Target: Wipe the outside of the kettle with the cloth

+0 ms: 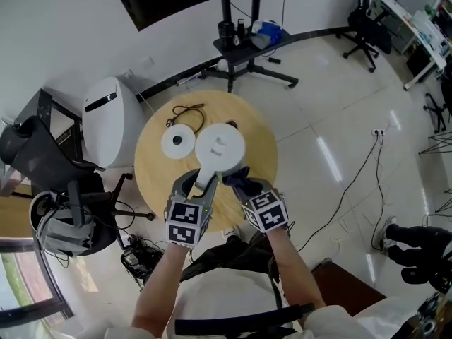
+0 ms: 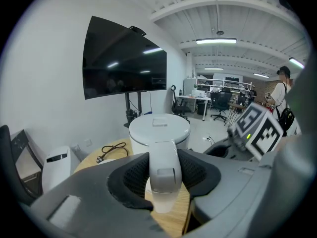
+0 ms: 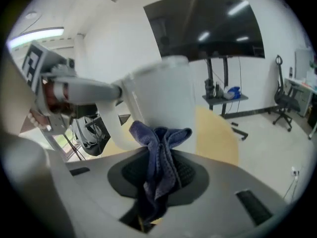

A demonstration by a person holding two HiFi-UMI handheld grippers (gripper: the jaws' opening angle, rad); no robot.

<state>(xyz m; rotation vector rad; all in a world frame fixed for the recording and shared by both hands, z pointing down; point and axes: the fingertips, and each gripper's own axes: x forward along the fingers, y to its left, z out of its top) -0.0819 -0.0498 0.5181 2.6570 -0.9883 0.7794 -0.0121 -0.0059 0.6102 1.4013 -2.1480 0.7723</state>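
in the head view a white kettle (image 1: 220,145) stands in the middle of a round wooden worktop (image 1: 152,168). a flat white base (image 1: 178,141) lies just left of the kettle, and a black cord (image 1: 185,111) lies behind the base. the left gripper (image 1: 201,183) is at the near side of the kettle and the right gripper (image 1: 236,181) is just right of it. in the left gripper view the fingers (image 2: 129,175) are clamped on the kettle's handle (image 2: 163,165), one on each side. in the right gripper view the fingers are pinched on a blue cloth (image 3: 158,162), and the top of the cloth is right up at the kettle's side, next to the handle.
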